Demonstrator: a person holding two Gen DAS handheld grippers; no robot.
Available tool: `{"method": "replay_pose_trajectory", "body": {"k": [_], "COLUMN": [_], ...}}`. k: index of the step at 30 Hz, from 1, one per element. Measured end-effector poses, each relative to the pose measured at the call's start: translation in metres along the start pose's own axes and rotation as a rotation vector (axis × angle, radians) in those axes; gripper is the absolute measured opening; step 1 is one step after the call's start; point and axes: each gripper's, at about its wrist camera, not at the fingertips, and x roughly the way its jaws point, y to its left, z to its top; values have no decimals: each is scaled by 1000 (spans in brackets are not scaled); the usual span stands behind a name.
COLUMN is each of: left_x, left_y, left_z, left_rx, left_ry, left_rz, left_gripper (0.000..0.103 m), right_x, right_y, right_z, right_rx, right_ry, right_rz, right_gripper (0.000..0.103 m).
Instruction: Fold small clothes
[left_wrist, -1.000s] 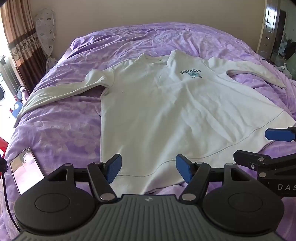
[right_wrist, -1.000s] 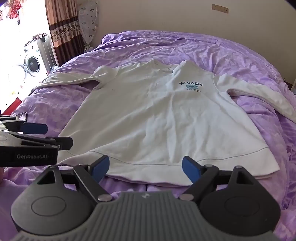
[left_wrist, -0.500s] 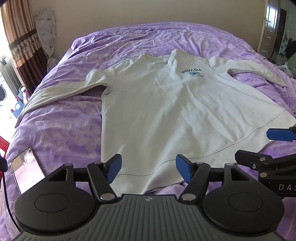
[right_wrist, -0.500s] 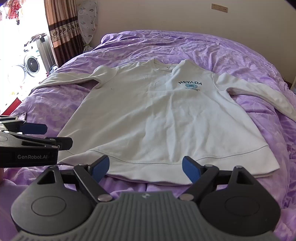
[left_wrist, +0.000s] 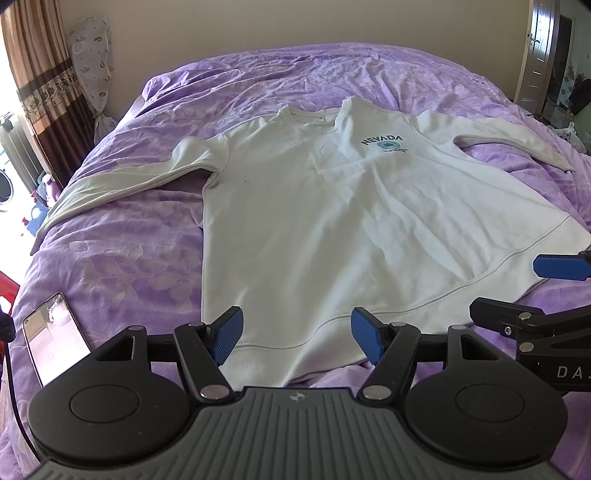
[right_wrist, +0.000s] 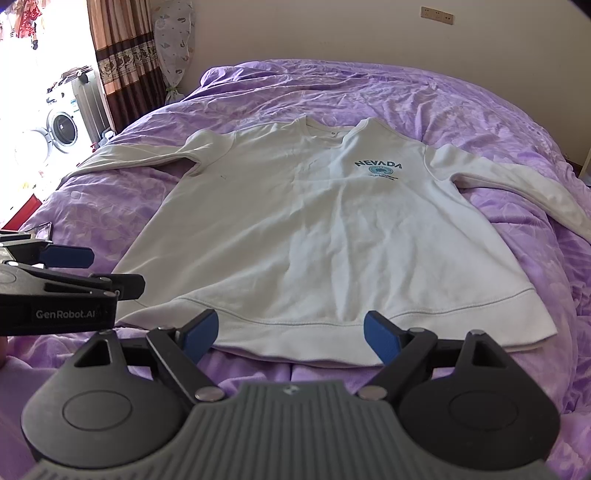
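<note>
On purple bed (left_wrist: 122, 266): one white sweatshirt (left_wrist: 332, 229) flat, one phone (left_wrist: 55, 339), two spread tools, left tool (left_wrist: 297, 334), right tool (right_wrist: 291, 334).

You can read "NEVADA" in dark letters on the chest of the white sweatshirt (left_wrist: 332, 221), "GenRobot.AI" on the left gripper (right_wrist: 85, 273), and "DAS" on the right gripper (left_wrist: 546, 288).

- Sweatshirt (left_wrist: 332, 221): matt off-white knit cloth, ribbed hem.
- Bedspread (left_wrist: 129, 266) beneath it: purple cloth, faint sheen, embossed leaf pattern.
- Phone (left_wrist: 51, 343) left of the sweatshirt: glossy screen.
</note>
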Motion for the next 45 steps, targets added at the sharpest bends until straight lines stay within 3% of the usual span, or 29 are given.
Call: {"method": "replay_pose_trajectory", "body": {"k": [45], "left_x": [3], "left_y": [2], "left_z": [-2], "left_rx": [4], "left_ry": [1], "left_rz": [6], "left_gripper": [78], "right_x": [-1], "right_y": [-1], "right_z": [-5], "right_rx": [-4], "right_ry": [1], "right_rz": [-2], "right_gripper": [82]}}
